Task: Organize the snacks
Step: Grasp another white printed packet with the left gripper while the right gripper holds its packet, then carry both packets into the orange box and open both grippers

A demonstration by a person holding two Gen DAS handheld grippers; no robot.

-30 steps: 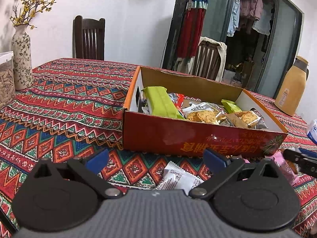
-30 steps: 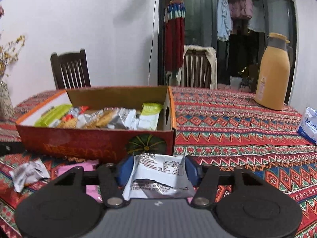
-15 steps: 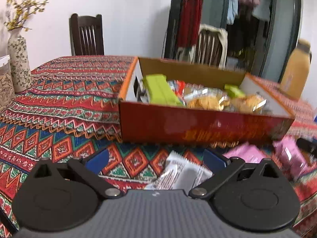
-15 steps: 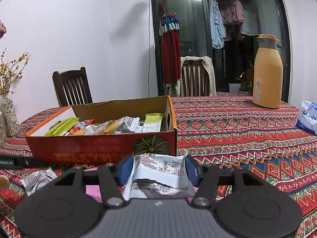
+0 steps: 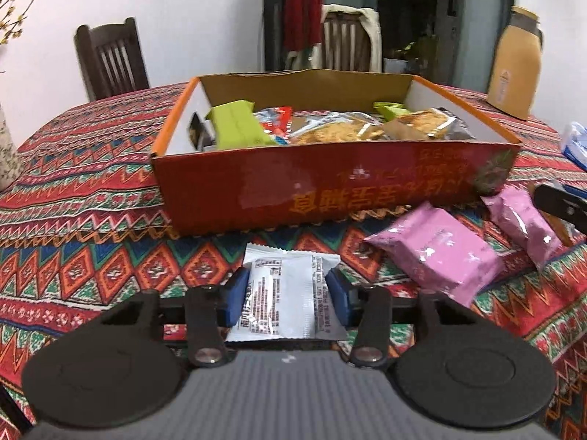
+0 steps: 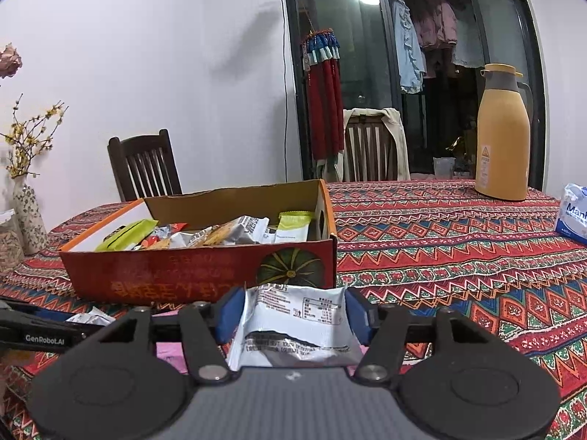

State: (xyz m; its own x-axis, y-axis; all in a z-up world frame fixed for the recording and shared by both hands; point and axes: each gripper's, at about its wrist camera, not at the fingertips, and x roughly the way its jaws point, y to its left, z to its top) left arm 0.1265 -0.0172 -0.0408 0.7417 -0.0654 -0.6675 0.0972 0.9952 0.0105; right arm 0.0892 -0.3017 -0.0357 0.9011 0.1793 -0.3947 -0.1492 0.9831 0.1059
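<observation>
Both tongs (image 5: pixel 288 295) (image 6: pixel 291 315) level, each gripping a packet (image 5: pixel 288 293) (image 6: pixel 293 324).

White wall (image 6: pixel 146 55), dark wooden chair (image 6: pixel 145 165), glass door (image 6: pixel 422 73), patterned tablecloth (image 6: pixel 440 238).

Left gripper (image 5: pixel 288 295): blue fingertip pads on black linkage arms with silver pivot screws, two round black discs at four and eight o'clock, grey ribbed housing. Right gripper (image 6: pixel 291 315) looks identical; white "GenRobot.AI" lettering marks one black bar.

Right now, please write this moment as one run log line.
left gripper: shut on white snack packet | right gripper: shut on silver snack packet | orange box: holds snacks | pink packets: on tablecloth
</observation>
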